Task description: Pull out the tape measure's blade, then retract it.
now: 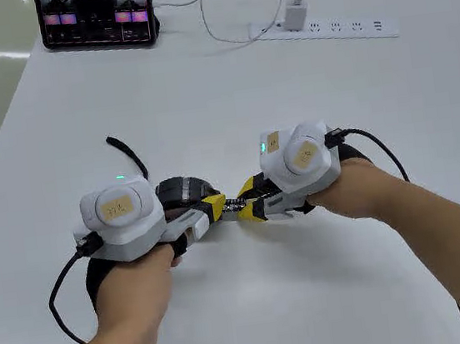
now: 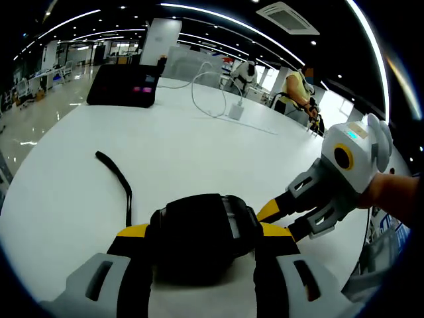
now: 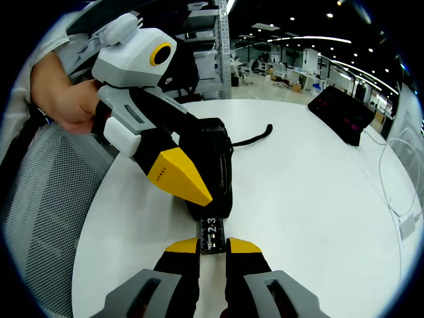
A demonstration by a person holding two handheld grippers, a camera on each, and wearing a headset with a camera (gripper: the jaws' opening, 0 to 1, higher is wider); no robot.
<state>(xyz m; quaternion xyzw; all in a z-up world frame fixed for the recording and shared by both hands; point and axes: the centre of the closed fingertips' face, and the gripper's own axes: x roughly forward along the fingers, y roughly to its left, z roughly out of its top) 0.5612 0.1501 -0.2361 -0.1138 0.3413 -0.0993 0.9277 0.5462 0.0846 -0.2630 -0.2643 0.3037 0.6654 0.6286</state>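
Note:
A black tape measure case (image 1: 184, 191) lies on the white table (image 1: 229, 96), with its black wrist strap (image 1: 127, 155) trailing away behind it. My left gripper (image 1: 211, 208) is shut on the case (image 2: 199, 235), yellow-tipped jaws on either side of it. A short length of blade (image 3: 212, 233) sticks out of the case (image 3: 211, 173), showing the numbers 23. My right gripper (image 3: 212, 248) is shut on the blade's end. In the head view the right gripper (image 1: 249, 206) faces the left one tip to tip, with the blade (image 1: 234, 207) bridging the small gap.
A tablet (image 1: 96, 16) stands at the table's far left edge. A white power strip (image 1: 338, 28) with a charger (image 1: 293, 15) and looping white cable (image 1: 231, 8) lies at the far right. Black cables trail from both grippers toward me.

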